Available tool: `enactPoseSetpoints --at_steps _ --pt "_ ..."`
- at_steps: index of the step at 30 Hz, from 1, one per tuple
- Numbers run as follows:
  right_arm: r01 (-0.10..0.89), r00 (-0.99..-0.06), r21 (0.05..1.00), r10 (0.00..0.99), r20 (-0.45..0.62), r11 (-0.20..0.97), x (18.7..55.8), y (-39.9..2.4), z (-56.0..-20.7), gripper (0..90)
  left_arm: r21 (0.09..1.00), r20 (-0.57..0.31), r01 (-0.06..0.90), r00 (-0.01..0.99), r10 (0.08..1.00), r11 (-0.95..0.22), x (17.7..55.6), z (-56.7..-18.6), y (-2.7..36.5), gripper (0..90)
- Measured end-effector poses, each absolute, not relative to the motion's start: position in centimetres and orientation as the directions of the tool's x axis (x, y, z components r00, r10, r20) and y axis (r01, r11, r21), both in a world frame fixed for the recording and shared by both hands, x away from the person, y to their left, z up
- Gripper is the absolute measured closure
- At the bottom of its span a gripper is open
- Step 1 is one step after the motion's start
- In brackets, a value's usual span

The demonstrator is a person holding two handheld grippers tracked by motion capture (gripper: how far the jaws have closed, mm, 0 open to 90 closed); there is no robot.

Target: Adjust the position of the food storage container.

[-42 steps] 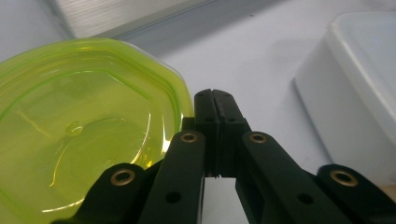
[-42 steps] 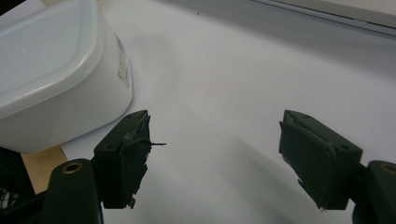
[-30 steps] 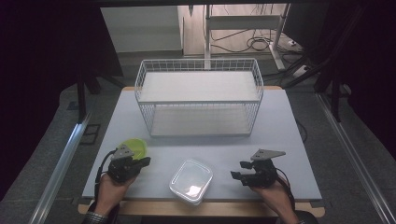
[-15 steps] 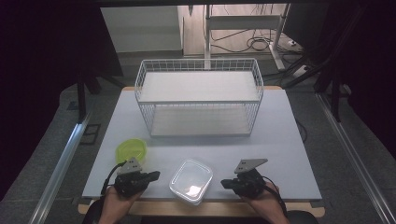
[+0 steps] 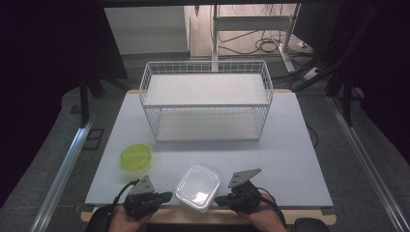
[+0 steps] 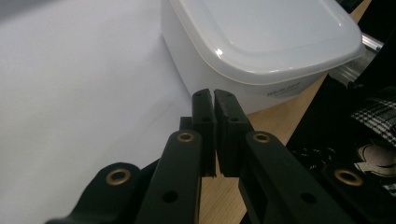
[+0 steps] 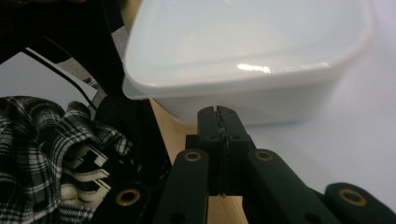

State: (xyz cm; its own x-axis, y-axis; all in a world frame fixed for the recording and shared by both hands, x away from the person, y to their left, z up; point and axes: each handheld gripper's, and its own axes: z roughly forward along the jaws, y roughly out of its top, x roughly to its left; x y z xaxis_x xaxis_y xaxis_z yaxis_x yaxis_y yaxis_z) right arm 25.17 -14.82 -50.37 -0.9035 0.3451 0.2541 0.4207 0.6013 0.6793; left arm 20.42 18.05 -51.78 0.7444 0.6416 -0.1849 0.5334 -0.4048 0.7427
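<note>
Translucent plastic lidded box (image 5: pixel 197 186), rounded corners, sits between clenched left tongs (image 5: pixel 167 195) and right tongs (image 5: pixel 217 199)

so there's a white wire basket (image 5: pixel 205 104) sitting toward the far side of the pale table (image 5: pixel 290 159), two tiers, both shelves bare. A lime green bowl (image 5: pixel 136 156) sits nearer than the basket, off its left front corner and well apart from it. Behind the basket, past the table edge, cables (image 5: pixel 270 44) lie on the floor around a metal stand (image 5: pixel 215 29)
</note>
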Motion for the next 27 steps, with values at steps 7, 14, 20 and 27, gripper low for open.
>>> enactPoseSetpoints --at_steps 7,14,20,27 --pt "0.4 -0.913 0.688 0.331 0.239 0.606 25.8 -12.9 -50.8 89.1 0.733 -0.181 0.542 0.738 0.65 -0.411 20.6 -52.0 18.0 86.9" --pt "0.412 -0.908 0.692 0.332 0.256 0.593 26.9 -11.4 -51.1 89.0 0.719 -0.181 0.563 0.718 0.672 -0.408 21.2 -52.2 17.9 86.3" --pt "0.414 -0.901 0.69 0.375 0.217 0.594 27.5 -12.5 -50.9 88.9 0.712 -0.173 0.574 0.701 0.692 -0.403 22.1 -52.5 17.6 85.9" --pt "0.461 -0.843 0.722 0.51 0.173 0.517 29.8 -15.7 -50.3 88.7 0.706 -0.179 0.587 0.689 0.702 -0.396 23.5 -52.8 17.0 85.9"
